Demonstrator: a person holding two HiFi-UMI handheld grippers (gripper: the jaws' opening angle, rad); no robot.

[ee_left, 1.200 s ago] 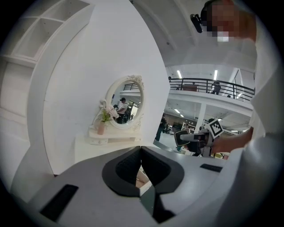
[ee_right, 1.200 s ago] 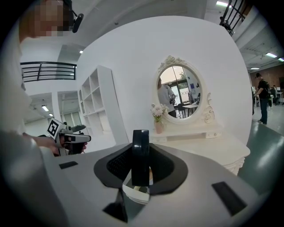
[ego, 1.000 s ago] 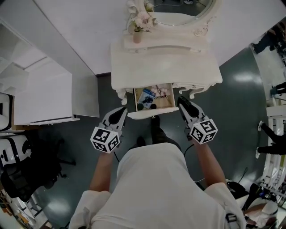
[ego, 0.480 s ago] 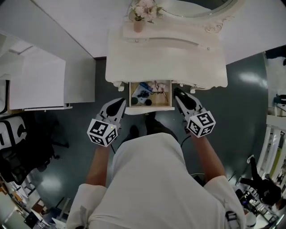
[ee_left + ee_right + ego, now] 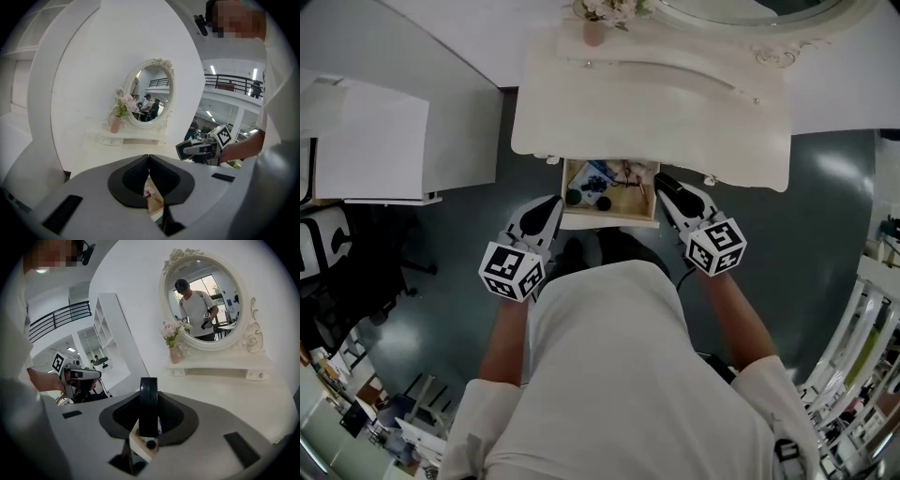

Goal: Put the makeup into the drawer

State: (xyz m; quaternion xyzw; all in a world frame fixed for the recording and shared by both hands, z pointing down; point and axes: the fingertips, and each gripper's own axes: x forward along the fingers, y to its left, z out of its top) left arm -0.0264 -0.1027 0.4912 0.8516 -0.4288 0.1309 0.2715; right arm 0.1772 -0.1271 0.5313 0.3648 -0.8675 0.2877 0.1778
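A dark round compact stands edge-on between the jaws of my right gripper, which is shut on it. In the head view the right gripper hangs at the right edge of the open drawer of the white vanity. Inside the drawer lie two dark round pieces and a blue item. My left gripper is beside the drawer's left front corner. Its jaws meet with nothing between them.
A pink vase of flowers and an oval mirror stand at the back of the vanity. A white shelf unit is on the left, with a black chair in front of it. Dark floor surrounds the vanity.
Both grippers have moved forward and down toward the drawer. The right one now reaches the drawer's right edge, still with the compact in it. The drawer stays open.
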